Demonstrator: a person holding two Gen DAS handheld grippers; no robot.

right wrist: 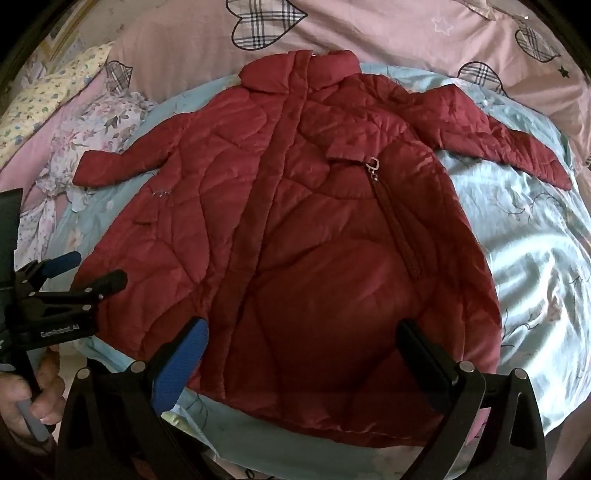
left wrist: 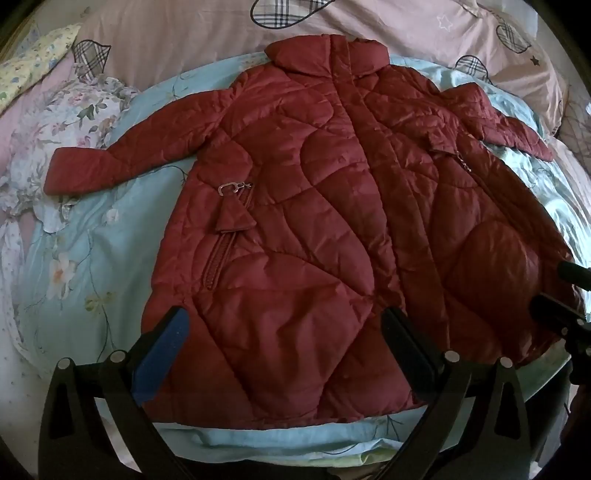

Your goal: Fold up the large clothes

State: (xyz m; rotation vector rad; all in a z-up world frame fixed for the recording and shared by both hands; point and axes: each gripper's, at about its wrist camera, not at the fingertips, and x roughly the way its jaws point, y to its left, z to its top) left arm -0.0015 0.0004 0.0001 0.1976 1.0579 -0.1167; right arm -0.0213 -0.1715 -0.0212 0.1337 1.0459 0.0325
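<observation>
The quilted red coat lies spread flat, front side up, on a pale blue floral sheet, its long axis running straight away from both cameras: collar at the far end toward the pink bedding, hem at the near edge just in front of the grippers. The closed front placket runs down the middle along that same line. One sleeve reaches out to the left, its cuff resting toward a crumpled floral cloth; the other sleeve angles off to the right across the blue sheet. Each front panel carries a slanted zip pocket with a metal pull, and both pockets look zipped shut, nothing seen inside them. Over the hem, the left gripper hangs with its fingers spread wide, released, gripping nothing, the coat's lower left panel showing between them. The right gripper is likewise spread wide over the lower right panel, holding nothing. Beyond the collar lies a pink quilt printed with plaid hearts, and a yellow floral pillow sits at far left.
</observation>
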